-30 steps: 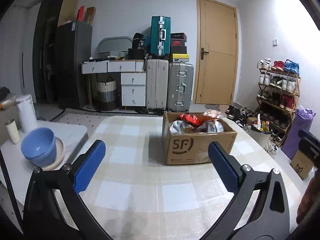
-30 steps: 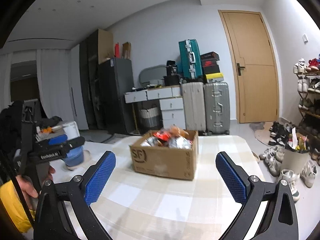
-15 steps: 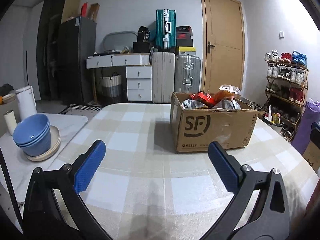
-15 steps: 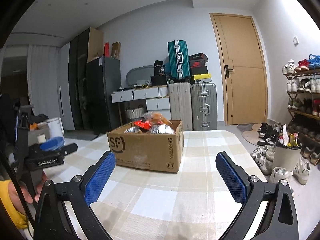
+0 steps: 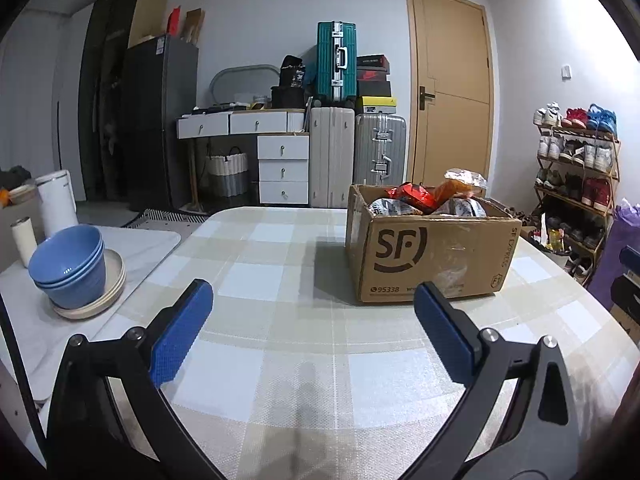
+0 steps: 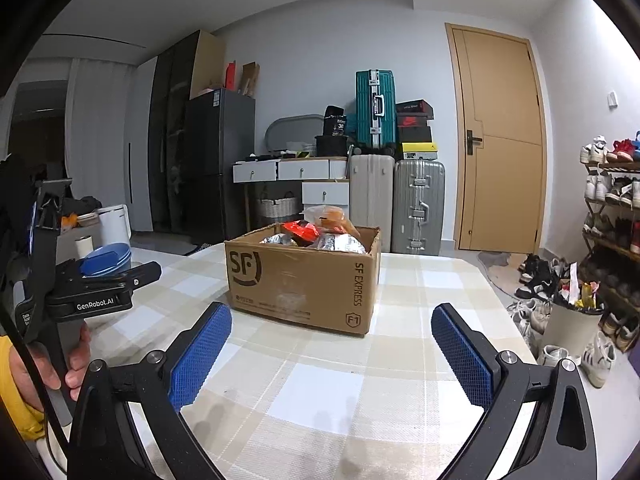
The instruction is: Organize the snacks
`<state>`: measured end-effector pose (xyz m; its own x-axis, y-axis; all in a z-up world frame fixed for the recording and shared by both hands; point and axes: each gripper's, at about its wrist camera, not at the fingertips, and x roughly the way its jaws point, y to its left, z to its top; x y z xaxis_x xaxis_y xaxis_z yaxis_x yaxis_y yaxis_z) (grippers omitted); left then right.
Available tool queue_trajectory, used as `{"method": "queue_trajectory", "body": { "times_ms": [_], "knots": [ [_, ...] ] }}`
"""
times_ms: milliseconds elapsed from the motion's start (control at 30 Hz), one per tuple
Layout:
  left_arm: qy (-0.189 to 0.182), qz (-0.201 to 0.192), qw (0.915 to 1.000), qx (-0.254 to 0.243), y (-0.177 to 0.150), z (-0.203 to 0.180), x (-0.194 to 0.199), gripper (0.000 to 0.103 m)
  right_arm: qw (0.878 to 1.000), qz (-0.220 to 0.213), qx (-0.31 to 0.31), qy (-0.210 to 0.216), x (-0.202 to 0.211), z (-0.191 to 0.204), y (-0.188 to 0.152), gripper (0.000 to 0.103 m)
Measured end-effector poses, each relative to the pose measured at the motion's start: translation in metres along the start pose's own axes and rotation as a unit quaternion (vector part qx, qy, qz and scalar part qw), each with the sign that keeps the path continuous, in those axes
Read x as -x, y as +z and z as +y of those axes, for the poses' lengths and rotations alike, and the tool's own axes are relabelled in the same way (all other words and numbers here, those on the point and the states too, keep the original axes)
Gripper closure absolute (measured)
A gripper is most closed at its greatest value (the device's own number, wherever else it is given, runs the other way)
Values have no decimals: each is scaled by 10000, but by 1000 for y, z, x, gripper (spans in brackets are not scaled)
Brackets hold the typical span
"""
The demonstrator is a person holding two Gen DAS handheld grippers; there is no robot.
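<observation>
Both your grippers are spread wide and carry nothing. Left gripper (image 5: 314, 308): blue pads well apart, only checked tablecloth (image 5: 280, 360) between them. Right gripper (image 6: 332, 332): same, pads far apart, nothing held. Your left hand (image 6: 60, 364) shows at the left edge of the right wrist view, wrapped round the other tool's handle

Task's thing: snack packets (image 6: 316, 232) piled in the open SF cardboard box (image 6: 300, 280), which stands on the table beyond both sets of pads, to the right of the left gripper's line and slightly left of centre for the right one. Red packet (image 5: 412, 196) and orange packet (image 5: 460, 184) on top, silvery ones under them, heap poking above the rim. No snacks visible on the cloth itself. That fits either a box yet to be sorted out or one already filled, so I won't call a stage

Handling, my read: packets are light, soft, air-filled foil or film, slippery and crinkly, contents likely crushable. If you take one, pinch a flat sealed edge or corner standing proud of the heap, not the puffed middle. Close gently. Box is stiffer but the walls will flex; a one-sided pinch on the rim may tip it

Far left: blue bowls (image 5: 70, 264) on a plate, side counter, clear of your path
</observation>
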<state>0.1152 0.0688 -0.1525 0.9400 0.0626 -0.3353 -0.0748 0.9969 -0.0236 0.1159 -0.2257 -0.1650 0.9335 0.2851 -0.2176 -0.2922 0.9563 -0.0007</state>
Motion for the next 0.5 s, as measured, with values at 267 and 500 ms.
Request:
{"method": "queue_trajectory", "body": {
  "times_ms": [267, 500],
  "knots": [
    [48, 14, 10000, 46, 0, 1, 5, 2, 9998, -113, -188, 20, 7, -5, 0, 1],
    [44, 6, 10000, 33, 1, 1, 8, 2, 9997, -129, -216, 39, 10, -5, 0, 1]
  ]
}}
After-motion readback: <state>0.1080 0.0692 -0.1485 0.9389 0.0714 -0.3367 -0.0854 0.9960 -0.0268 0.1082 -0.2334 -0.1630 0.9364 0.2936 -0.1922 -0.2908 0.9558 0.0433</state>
